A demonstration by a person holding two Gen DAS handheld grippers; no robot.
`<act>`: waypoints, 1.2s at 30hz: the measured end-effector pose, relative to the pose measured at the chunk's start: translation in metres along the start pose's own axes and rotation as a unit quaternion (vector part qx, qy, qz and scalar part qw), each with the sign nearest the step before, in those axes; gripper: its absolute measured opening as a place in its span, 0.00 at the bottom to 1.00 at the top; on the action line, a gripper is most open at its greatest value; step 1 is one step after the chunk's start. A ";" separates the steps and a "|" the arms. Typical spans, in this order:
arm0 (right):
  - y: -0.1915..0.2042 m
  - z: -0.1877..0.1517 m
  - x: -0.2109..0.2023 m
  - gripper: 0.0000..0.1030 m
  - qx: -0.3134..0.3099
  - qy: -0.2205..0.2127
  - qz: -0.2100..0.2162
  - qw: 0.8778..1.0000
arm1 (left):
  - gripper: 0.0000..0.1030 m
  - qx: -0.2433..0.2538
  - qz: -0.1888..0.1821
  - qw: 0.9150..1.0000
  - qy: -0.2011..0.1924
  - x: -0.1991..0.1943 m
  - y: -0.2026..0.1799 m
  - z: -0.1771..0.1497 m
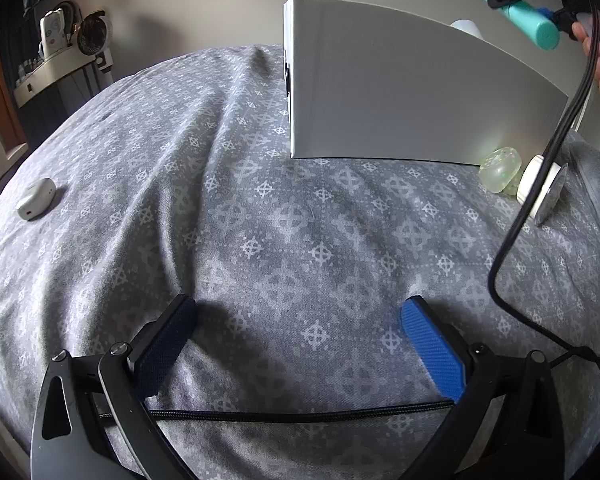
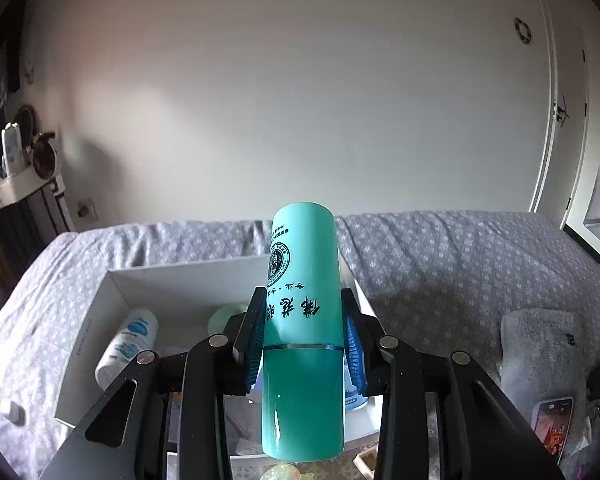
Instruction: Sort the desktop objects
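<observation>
A teal cylinder (image 2: 303, 320) with black printed characters is clamped between the blue pads of my right gripper (image 2: 303, 296), which is shut on it and holds it in the air above the open white box (image 2: 180, 272). In the left wrist view the same cylinder (image 1: 534, 20) shows at the top right, above the box's side wall (image 1: 400, 100). My left gripper (image 1: 298, 308) hangs open over the grey patterned bedspread (image 1: 260, 220), with nothing between its fingers.
The box holds a white bottle with blue print (image 2: 128, 344) and a pale green item (image 2: 224, 316). On the bedspread lie a small white device (image 1: 36, 198), a translucent green piece (image 1: 500, 170) and a white round object (image 1: 540, 192). A black cable (image 1: 512, 232) hangs at the right. A phone (image 2: 552, 424) rests on a grey towel (image 2: 540, 344).
</observation>
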State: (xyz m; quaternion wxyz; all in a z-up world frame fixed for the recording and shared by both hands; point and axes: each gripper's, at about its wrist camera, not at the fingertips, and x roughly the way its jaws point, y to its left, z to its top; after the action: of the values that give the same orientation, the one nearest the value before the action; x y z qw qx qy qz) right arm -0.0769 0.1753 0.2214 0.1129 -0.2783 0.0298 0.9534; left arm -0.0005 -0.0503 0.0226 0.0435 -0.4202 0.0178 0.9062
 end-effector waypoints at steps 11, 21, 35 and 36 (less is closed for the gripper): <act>0.002 -0.037 0.014 0.51 -0.033 0.030 -0.008 0.999 | 1.00 0.000 0.000 1.000 0.000 -0.001 0.000 -0.001; -0.046 -0.073 -0.049 1.00 0.049 0.000 -0.036 0.998 | 1.00 0.001 -0.012 1.000 0.015 -0.005 0.002 0.001; -0.131 -0.203 -0.036 1.00 0.169 0.172 -0.159 0.957 | 1.00 -0.039 -0.069 0.997 0.018 -0.059 0.036 0.043; -0.125 -0.205 -0.038 1.00 0.153 0.167 -0.162 0.960 | 1.00 -0.035 -0.083 0.996 0.017 -0.059 0.030 0.049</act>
State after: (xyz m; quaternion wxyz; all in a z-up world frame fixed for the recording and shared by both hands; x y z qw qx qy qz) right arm 0.0908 0.2644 0.0702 0.3005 -0.4145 0.1480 0.8461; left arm -0.0025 -0.0801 0.0988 0.1034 -0.4366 -0.0482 0.8924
